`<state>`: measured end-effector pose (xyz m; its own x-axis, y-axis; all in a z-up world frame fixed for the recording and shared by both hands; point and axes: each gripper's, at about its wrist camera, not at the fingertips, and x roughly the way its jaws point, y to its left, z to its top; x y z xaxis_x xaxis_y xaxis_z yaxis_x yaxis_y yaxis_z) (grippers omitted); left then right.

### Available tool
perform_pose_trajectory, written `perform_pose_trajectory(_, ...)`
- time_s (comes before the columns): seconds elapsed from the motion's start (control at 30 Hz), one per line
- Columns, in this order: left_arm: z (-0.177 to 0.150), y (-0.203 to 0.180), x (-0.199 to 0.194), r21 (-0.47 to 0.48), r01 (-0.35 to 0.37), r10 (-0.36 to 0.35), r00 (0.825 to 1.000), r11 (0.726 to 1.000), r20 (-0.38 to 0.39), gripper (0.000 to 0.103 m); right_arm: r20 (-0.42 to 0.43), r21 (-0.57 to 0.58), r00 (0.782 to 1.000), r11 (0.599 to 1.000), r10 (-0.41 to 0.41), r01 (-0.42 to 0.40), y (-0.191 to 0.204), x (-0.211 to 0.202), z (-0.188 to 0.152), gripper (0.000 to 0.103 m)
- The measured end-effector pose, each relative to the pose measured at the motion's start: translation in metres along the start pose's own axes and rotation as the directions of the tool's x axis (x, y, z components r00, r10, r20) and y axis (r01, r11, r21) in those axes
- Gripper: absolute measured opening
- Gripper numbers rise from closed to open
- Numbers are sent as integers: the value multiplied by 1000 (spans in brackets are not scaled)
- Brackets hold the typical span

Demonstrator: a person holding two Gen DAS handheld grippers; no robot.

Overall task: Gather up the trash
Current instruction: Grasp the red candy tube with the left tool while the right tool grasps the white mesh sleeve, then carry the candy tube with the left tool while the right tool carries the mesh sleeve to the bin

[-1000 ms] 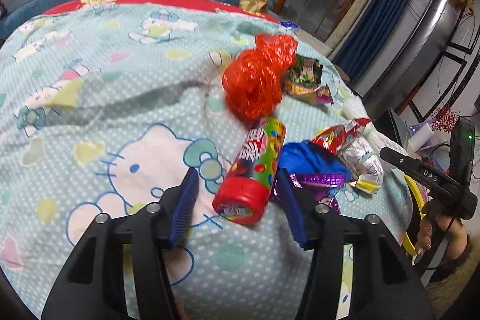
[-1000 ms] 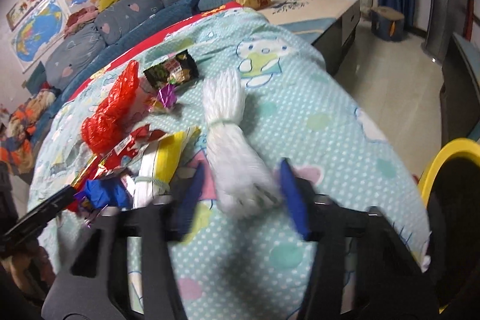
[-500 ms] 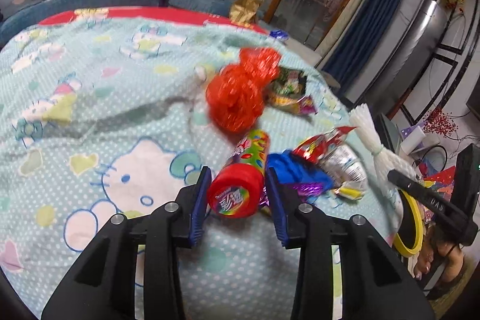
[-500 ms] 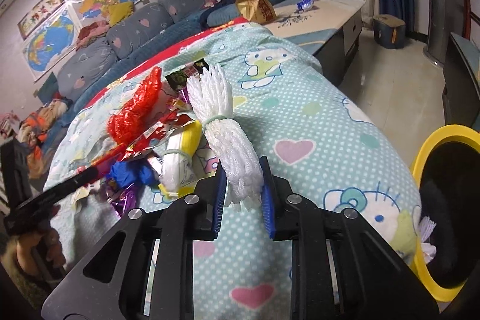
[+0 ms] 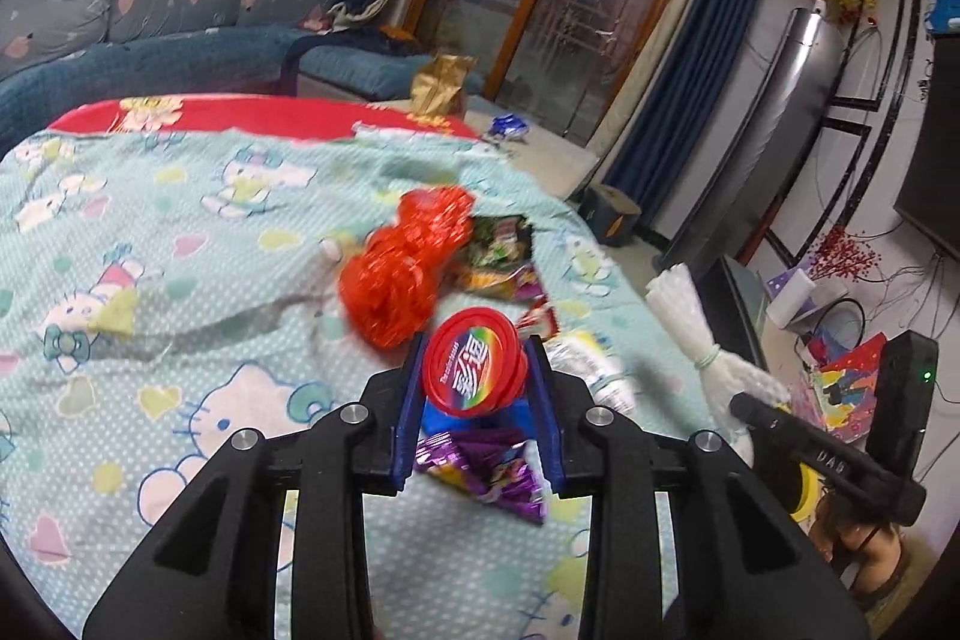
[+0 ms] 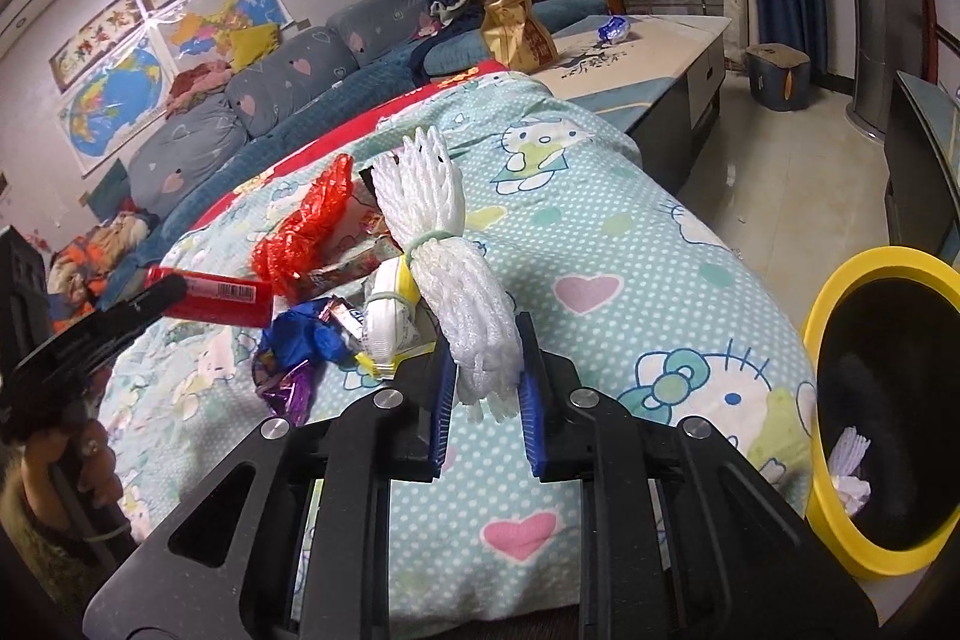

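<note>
**Operator:** Report the state of the left gripper (image 5: 477, 379).

**Inspector:** Its jaws are closing on the red-capped candy tube (image 5: 474, 371); both blue pads touch the cap. The tube is lifted clear of the patterned bedspread (image 5: 180, 232), cap end facing the camera.

**Operator:** And the right gripper (image 6: 486, 388)?

**Inspector:** Narrow, clamped on the lower end of the white foam-net bundle (image 6: 453, 268). The bundle stands tilted above the bedspread, tied at mid-length with a green band.

**Operator:** Locate the remaining trash, relative to the bedspread.

**Inspector:** All of it lies on the bedspread, in one cluster: red mesh bag (image 5: 408, 268), purple foil wrapper (image 5: 486, 469), blue wrapper (image 6: 303, 337), further snack packets behind the mesh bag.

**Operator:** The bin?

**Inspector:** The yellow-rimmed bin (image 6: 840, 280) stands off the bedspread's edge, on the floor, with white scraps inside.
</note>
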<state>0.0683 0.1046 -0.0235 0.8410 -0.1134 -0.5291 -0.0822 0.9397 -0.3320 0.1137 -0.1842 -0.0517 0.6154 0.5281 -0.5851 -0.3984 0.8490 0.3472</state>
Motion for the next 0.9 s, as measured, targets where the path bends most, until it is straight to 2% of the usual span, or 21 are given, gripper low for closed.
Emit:
perform_pose_trajectory(0.37,13,-34,-10,49,62,-64,997,997,44,29,23,-5,1000,1000,10,-10,-5,-18,0,14)
perform_pose_trajectory(0.9,12,-92,10,135,154,-158,987,979,14,29,63,6,997,999,-39,38,-27,-52,2,14)
